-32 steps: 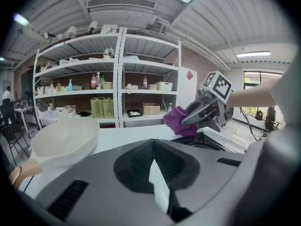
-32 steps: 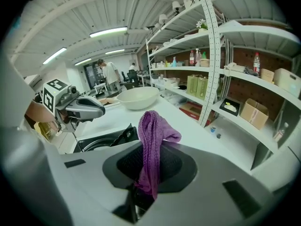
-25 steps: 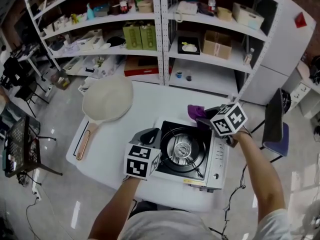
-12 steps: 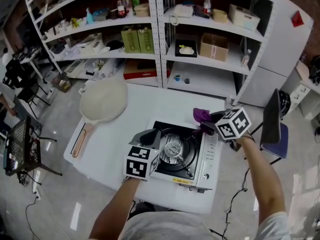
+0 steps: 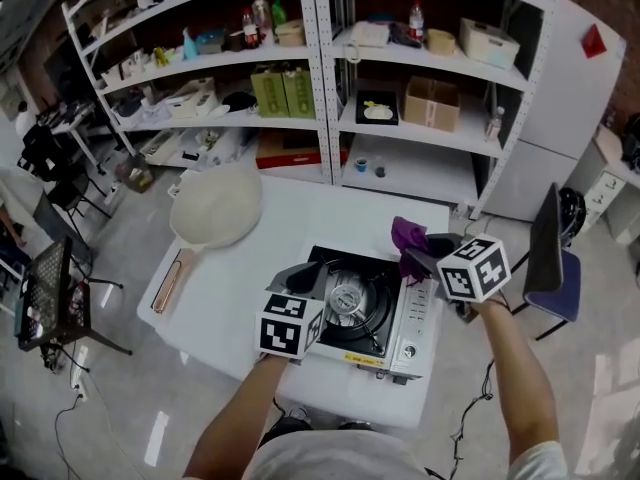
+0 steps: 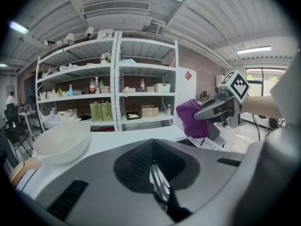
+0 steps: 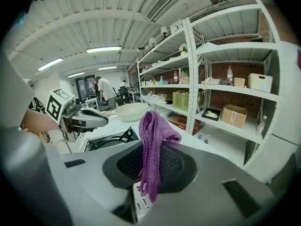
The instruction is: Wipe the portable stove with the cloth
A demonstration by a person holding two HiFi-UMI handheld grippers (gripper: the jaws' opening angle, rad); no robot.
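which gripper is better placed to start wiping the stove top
Right. The right gripper clamps the purple cloth and hangs by the back right corner of the portable stove. The left gripper carries no cloth; it sits at the stove's front left, seemingly closed on a thin metal part of it.

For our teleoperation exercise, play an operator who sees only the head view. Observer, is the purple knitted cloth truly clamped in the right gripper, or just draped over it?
Observer: Clamped. The right gripper view shows the purple knitted cloth pinched between the jaws of the right gripper.
Operator: What is the left gripper holding?
Observer: The left gripper view shows the left gripper shut on a shiny metal strip. Whether that is the rim of the portable stove, I cannot tell.
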